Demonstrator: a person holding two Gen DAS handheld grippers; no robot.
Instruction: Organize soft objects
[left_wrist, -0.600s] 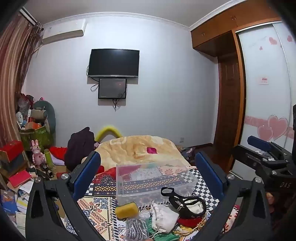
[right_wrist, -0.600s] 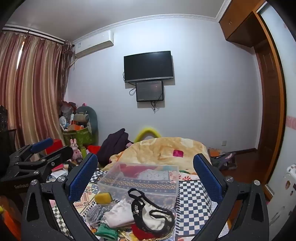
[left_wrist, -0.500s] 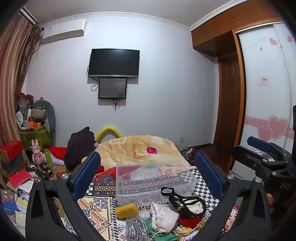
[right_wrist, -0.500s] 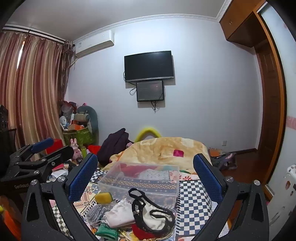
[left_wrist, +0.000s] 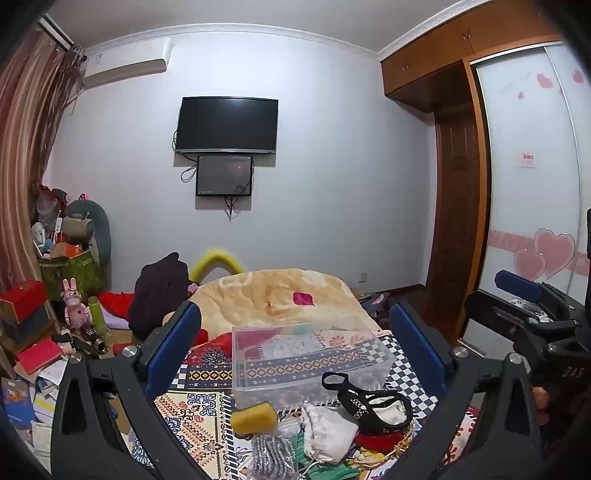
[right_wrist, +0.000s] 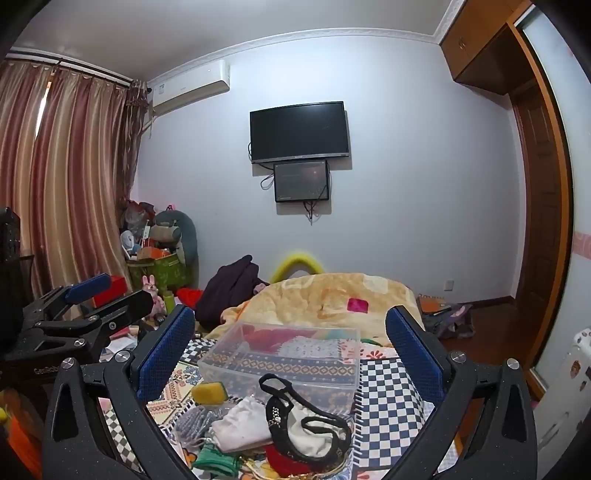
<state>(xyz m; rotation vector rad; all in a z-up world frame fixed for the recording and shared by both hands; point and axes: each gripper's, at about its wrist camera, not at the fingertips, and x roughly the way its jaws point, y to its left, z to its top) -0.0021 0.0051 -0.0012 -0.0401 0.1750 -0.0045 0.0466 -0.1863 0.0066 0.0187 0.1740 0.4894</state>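
Soft pile (left_wrist: 332, 439) below left claw (left_wrist: 295, 339), bottom edge cut off; clear bin (left_wrist: 306, 358) just beyond. Right claw (right_wrist: 290, 341) likewise. Both claws spread wide, holding nothing.

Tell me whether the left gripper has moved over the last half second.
No. In its own view the clear box and the TV sit where they did, so the left gripper is steady.

Nothing visibly changed: left gripper (left_wrist: 295, 343) and right gripper (right_wrist: 291, 343) hover as before, fingers apart.
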